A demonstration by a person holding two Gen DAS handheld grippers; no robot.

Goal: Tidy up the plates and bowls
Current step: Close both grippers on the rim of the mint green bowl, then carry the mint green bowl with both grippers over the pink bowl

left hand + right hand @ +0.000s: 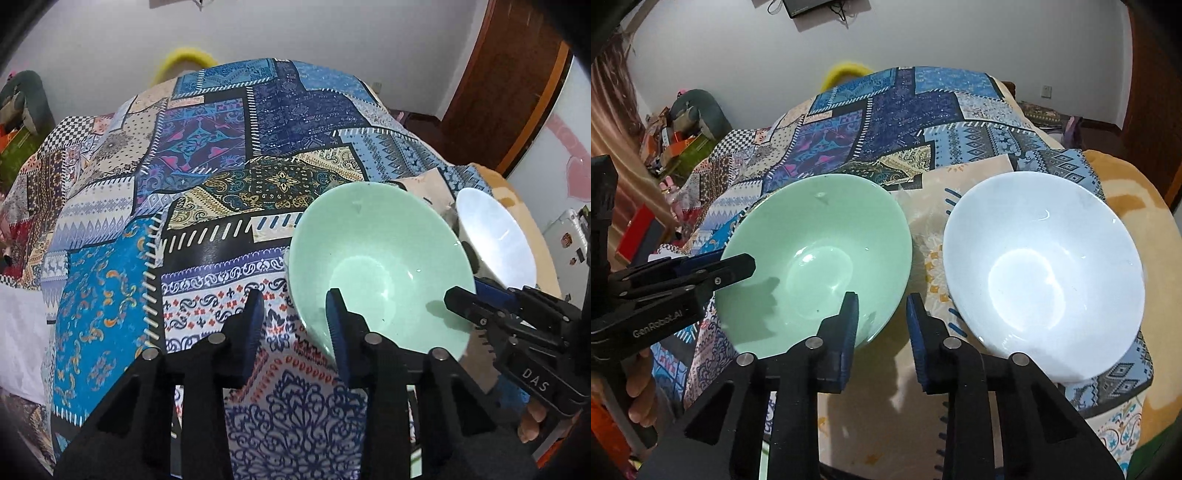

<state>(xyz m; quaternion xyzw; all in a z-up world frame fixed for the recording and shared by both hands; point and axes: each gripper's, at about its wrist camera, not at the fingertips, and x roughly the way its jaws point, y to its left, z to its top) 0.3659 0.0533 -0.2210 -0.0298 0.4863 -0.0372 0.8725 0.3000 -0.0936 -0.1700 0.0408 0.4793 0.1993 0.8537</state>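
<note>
A mint-green bowl point(384, 266) point(812, 240) and a white bowl point(491, 236) point(1041, 273) sit side by side on a patchwork cloth point(221, 147) point(886, 110), the white one to the right. My left gripper point(295, 321) point(731, 264) straddles the green bowl's left rim, one finger inside and one outside. A gap shows beside the rim, so it is open. My right gripper point(882, 323) point(469, 291) straddles the same bowl's right rim, between the two bowls. Cloth shows between the rim and its outer pad, so it is open too.
An orange blanket point(1126, 192) lies under the cloth at the right. Boxes and clutter point(683, 140) fill the floor at the left. A brown wooden door point(509, 92) stands at the back right. A hand point(642, 387) holds the left gripper's handle.
</note>
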